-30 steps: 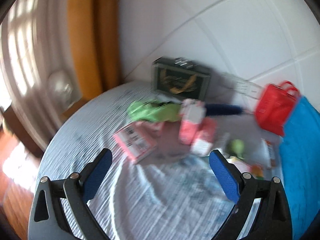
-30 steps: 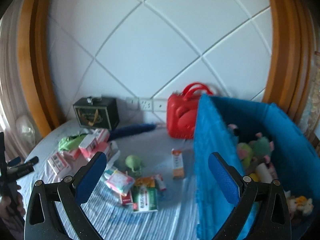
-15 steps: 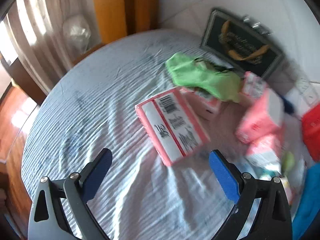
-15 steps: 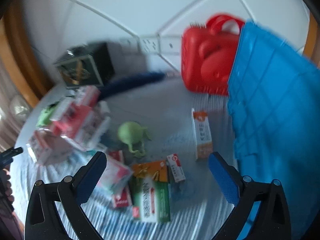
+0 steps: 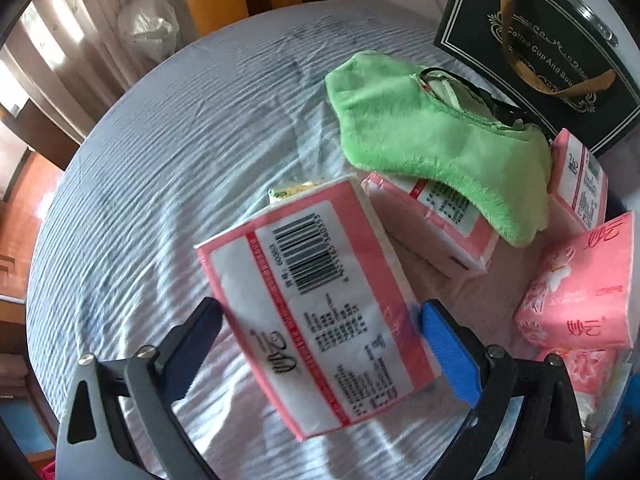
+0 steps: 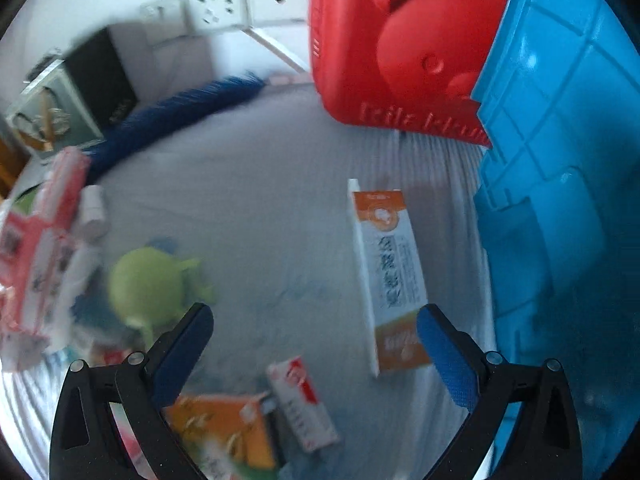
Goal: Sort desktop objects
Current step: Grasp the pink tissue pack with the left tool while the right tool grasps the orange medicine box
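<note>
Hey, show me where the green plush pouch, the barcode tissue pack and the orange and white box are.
green plush pouch (image 5: 420, 136), left wrist view, middle of its fuzzy side.
barcode tissue pack (image 5: 320, 304), left wrist view, white label below the barcode.
orange and white box (image 6: 394, 276), right wrist view, white middle face.

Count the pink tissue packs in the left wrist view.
5, perhaps more hidden. One pink tissue pack lies between the open left gripper fingers; one under the green plush pouch; one by the black box; two stacked at right.
</note>
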`<state>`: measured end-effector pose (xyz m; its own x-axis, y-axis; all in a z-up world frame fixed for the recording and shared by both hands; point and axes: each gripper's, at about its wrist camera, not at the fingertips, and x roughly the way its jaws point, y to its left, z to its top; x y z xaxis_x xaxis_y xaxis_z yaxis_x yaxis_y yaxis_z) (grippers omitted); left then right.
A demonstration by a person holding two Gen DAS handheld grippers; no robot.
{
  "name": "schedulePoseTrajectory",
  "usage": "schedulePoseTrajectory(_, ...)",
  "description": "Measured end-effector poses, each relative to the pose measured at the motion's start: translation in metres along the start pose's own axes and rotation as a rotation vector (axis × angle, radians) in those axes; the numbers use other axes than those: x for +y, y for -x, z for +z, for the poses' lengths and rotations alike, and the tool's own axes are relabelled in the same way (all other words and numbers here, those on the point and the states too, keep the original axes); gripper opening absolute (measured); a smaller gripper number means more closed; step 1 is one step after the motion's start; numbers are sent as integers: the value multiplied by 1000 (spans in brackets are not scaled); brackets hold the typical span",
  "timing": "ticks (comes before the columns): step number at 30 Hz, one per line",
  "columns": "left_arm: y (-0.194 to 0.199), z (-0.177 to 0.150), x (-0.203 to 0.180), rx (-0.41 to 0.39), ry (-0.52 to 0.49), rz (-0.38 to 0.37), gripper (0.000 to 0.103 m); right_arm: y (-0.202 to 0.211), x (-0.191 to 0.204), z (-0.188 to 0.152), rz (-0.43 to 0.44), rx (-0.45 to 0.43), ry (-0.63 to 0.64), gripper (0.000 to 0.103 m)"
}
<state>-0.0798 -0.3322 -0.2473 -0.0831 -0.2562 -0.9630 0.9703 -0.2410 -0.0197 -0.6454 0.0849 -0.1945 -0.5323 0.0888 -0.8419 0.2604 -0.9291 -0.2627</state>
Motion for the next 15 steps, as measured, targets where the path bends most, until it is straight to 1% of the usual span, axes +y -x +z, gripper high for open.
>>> schedulePoseTrajectory(4,-2,4,-4,-22,-63,-3,101,-23,-16,6,-23,35,-54,103)
schedulePoseTrajectory(6,-3,6,-5,-29,-126,-7,101,-34,-28,6,-36,52,-88,103)
schedulePoseTrajectory(8,-4,11,-5,-32,-163,-10,101,-40,-33,4,-35,68,-101,103)
schedulePoseTrajectory(9,-5,14,-4,-26,-166,-11,101,-45,-32,4,-21,80,-100,103)
schedulePoseTrajectory(11,-9,20,-2,-5,-139,-5,101,-50,-29,4,-43,85,-82,103)
schedulePoseTrajectory(12,-11,22,-1,4,-126,5,101,-53,-28,3,-39,92,-82,103)
schedulePoseTrajectory(14,-17,24,-2,26,-125,40,101,-58,-32,1,11,111,-135,103)
schedulePoseTrajectory(15,-18,23,-3,25,-139,45,101,-59,-34,0,20,116,-152,103)
